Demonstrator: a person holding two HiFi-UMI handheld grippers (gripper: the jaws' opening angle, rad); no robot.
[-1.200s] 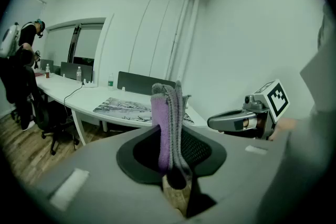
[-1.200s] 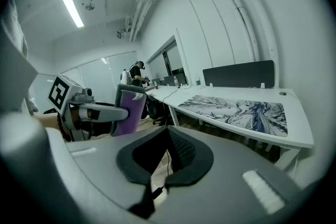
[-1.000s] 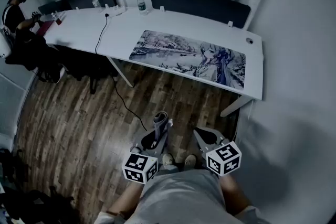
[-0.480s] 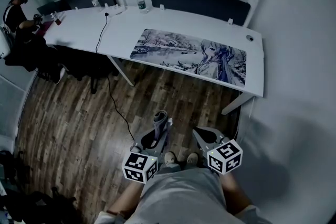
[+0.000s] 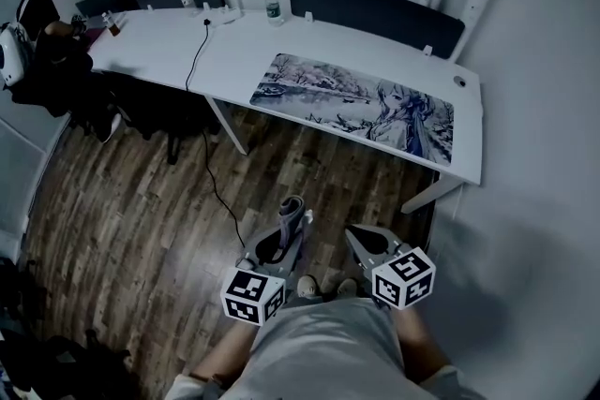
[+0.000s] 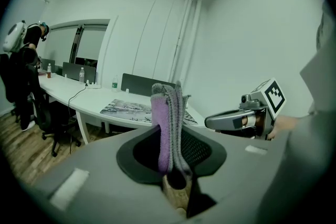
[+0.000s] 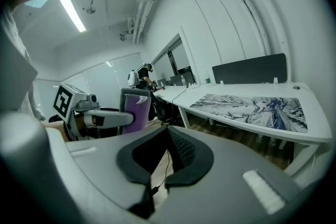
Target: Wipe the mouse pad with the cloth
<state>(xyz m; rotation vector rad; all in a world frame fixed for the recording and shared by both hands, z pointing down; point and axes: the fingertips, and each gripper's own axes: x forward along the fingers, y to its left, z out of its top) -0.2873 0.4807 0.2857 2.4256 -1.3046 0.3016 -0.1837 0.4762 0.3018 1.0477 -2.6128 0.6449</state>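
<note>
Above the wooden floor (image 5: 141,201), left tongs (image 5: 285,237) clamp the cloth (image 5: 292,208); right tongs (image 5: 356,239) are closed, empty.

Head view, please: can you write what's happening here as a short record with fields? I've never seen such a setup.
Holder: a standing person, one gripper in each hand
Left gripper: fingers shut on a folded purple cloth
Right gripper: fingers together, empty
Mouse pad: flat on the white desk, untouched
Wiping: not yet begun; both grippers away from the desk
</note>
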